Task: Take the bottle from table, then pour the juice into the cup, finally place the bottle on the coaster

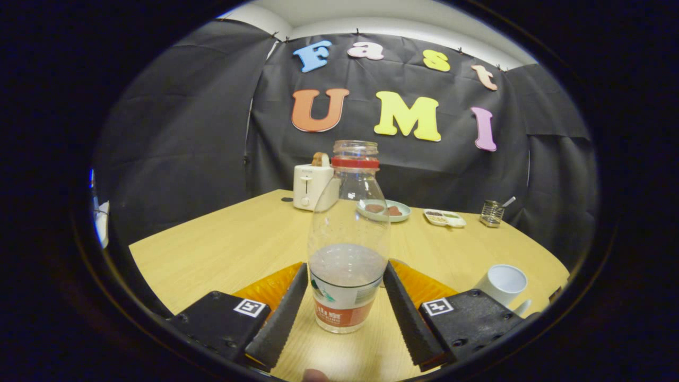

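In the gripper view, the tool [345, 310] is standing open at lower centre, its fingers flanking the uncapped bottle [348, 239] without clearly pressing it, presumably for a grasp or release. The bottle is standing upright on the wooden worktop [223, 249]; the white cup [503, 284] is waiting lower right. A toaster [312, 185] is sitting further back.
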The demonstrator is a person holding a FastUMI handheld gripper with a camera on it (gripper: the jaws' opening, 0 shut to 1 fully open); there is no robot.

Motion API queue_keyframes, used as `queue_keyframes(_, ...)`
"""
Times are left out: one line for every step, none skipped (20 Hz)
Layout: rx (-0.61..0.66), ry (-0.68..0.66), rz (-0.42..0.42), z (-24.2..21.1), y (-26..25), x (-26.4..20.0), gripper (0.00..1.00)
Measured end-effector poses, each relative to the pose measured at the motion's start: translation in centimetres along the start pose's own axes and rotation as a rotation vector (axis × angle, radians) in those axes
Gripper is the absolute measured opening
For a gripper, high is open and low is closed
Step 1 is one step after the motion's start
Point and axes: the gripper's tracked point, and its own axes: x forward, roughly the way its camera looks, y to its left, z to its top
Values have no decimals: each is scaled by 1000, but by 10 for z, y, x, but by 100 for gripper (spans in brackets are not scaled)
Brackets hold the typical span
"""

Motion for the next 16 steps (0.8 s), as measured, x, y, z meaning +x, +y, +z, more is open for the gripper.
queue_keyframes(2, -5, 2, 0, 0, 0, 86)
queue_keyframes(1, -1, 5, 0, 1, 1, 84)
queue_keyframes(4, 0, 10, 0, 3, 0, 83)
queue_keyframes(5, 4, 21, 1, 5, -5, 82)
queue_keyframes(6, 4, 26, 3, 5, -10, 81)
queue_keyframes(8, -5, 24, 10, 5, -17, 80)
queue_keyframes(14, -15, 14, 18, 3, -24, 80)
queue_keyframes(25, -29, 17, 26, 2, -32, 80)
queue_keyframes(42, -43, 25, 34, 7, -36, 79)
queue_keyframes(60, -53, 37, 42, 10, -43, 79)
queue_keyframes(75, -62, 62, 50, 16, -48, 79)
queue_keyframes(90, -74, 90, 59, 24, -54, 79)
queue_keyframes(99, -80, 119, 65, 32, -60, 79)
queue_keyframes(112, -77, 142, 70, 39, -65, 79)
queue_keyframes(123, -82, 154, 75, 44, -70, 79)
queue_keyframes(135, -85, 161, 81, 48, -74, 79)
